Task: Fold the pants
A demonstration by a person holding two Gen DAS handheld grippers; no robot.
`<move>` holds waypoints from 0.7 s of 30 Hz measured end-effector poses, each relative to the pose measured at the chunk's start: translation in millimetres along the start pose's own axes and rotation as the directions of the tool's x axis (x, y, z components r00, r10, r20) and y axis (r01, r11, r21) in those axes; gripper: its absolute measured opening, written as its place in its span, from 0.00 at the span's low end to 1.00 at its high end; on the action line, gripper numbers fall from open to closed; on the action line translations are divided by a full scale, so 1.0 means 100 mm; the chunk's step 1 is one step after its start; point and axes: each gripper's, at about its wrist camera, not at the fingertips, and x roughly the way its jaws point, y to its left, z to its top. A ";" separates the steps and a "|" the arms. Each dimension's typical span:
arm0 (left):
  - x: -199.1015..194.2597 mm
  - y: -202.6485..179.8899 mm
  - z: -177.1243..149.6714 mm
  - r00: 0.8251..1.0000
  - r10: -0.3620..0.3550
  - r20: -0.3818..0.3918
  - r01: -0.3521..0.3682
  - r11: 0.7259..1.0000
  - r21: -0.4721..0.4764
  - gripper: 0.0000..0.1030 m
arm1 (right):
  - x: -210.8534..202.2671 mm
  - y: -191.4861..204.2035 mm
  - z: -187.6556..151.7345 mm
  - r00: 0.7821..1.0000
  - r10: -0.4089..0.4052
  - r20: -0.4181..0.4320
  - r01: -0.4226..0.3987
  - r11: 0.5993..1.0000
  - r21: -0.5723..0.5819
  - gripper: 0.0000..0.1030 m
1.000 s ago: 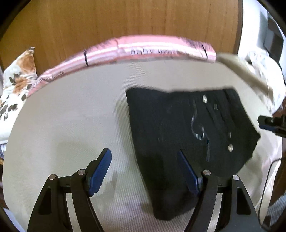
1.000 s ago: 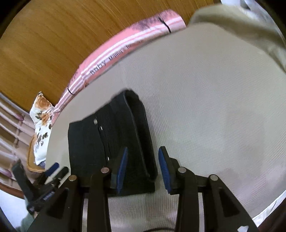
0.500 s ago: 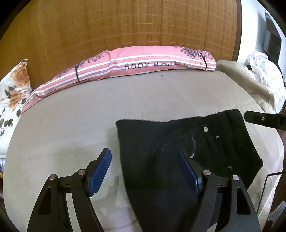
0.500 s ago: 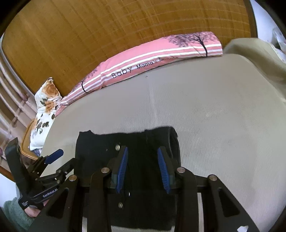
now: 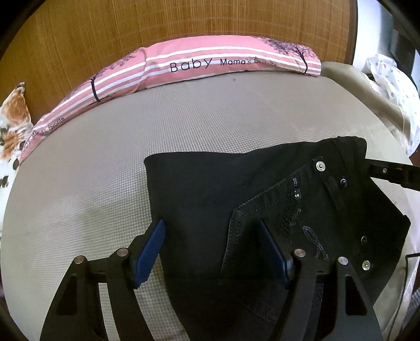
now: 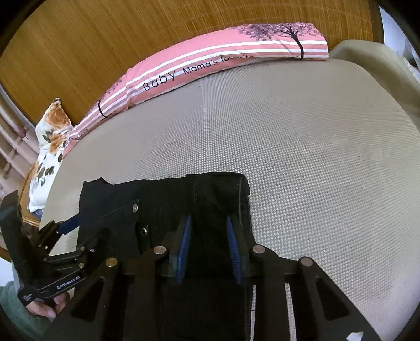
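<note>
Black pants (image 5: 210, 188) lie folded on the beige mattress (image 5: 236, 118), rivets and a sequin pocket facing up. My left gripper (image 5: 211, 228) sits low over their left part. Its jaws are closing but still wide, one pad at the cloth's left edge and the other over the pocket. My right gripper (image 6: 208, 219) straddles the thick folded waistband end (image 6: 218, 188). Its jaws are narrow and closing, with black fabric between the pads. A right gripper finger (image 5: 388, 171) shows at the pants' right edge. The left gripper (image 6: 84, 233) appears at the pants' left side.
A pink striped pillow (image 5: 210, 63) lies along the wooden headboard (image 5: 183, 21), with a floral pillow (image 5: 13, 123) at the left end. A beige blanket (image 6: 367, 52) and white dotted cloth (image 5: 393, 86) are at the right. A person's hand (image 6: 44, 309) holds the left gripper.
Both grippers have come down and in over the pants, which now fill the lower part of each view. The right jaws have narrowed around the waistband end; the left jaws narrowed slightly.
</note>
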 end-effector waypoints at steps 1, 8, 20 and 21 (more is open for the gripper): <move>0.00 0.00 0.00 1.000 0.002 0.000 -0.002 1.000 0.001 0.70 | 0.00 0.00 -0.01 1.000 0.001 -0.001 -0.001 1.000 0.001 0.24; -0.02 -0.01 -0.01 0.999 0.022 -0.030 -0.022 1.000 -0.006 0.72 | -0.06 -0.07 -0.11 0.999 0.040 -0.031 -0.039 0.998 0.042 0.26; -0.17 0.00 -0.23 0.998 0.030 -0.063 -0.032 0.999 -0.028 0.72 | -0.20 -0.10 -0.39 0.998 0.053 -0.037 -0.051 0.997 0.058 0.29; -0.18 0.00 -0.25 0.997 0.030 -0.065 -0.032 0.999 -0.029 0.72 | -0.21 -0.10 -0.40 0.998 0.056 -0.038 -0.054 0.997 0.056 0.31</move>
